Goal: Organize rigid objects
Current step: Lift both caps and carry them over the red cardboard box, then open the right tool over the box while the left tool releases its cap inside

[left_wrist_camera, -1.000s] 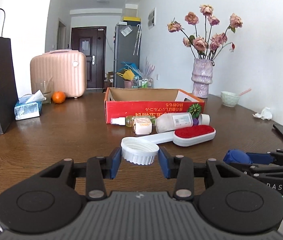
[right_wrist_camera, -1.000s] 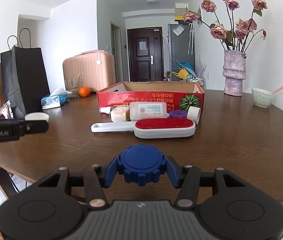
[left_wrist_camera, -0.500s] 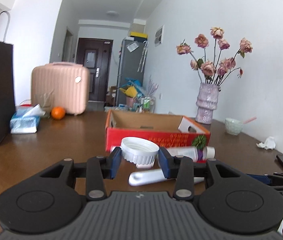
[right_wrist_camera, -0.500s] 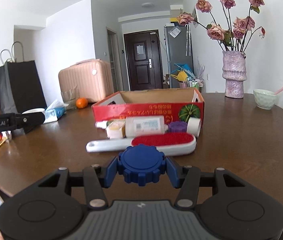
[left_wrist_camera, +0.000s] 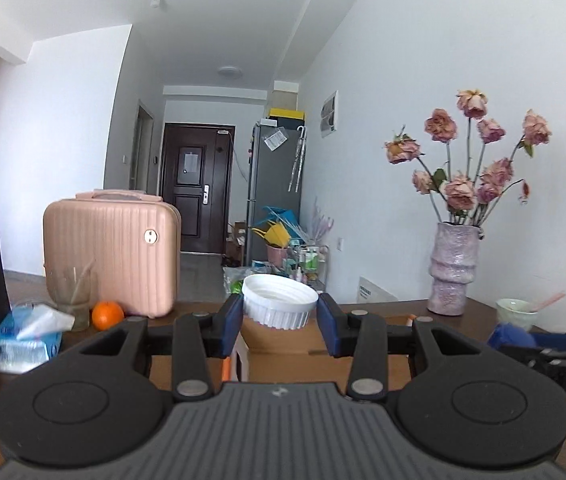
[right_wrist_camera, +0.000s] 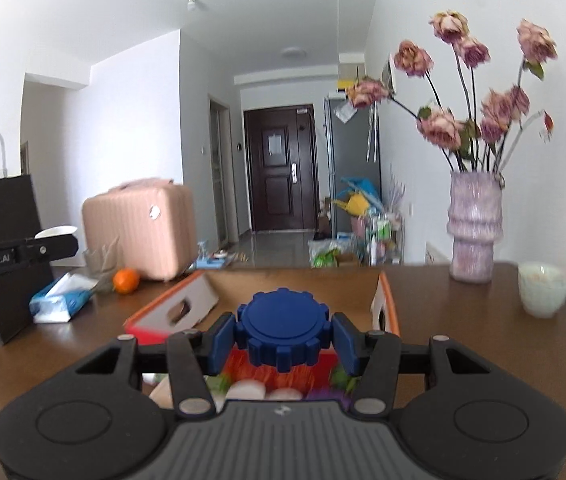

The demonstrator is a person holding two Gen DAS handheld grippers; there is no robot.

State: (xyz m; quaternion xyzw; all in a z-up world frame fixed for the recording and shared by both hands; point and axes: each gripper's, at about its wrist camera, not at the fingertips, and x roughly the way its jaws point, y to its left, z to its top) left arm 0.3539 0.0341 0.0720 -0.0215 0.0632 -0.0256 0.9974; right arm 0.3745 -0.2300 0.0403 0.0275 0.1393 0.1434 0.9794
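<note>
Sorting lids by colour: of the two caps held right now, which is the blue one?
The blue cap, with a notched gear-like rim, sits in the right gripper. The left gripper holds the white cap, finely ribbed and open side up.

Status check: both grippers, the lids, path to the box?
Left gripper shut on white lid. Right gripper shut on blue lid. Cardboard box ahead, open, unobstructed.
</note>
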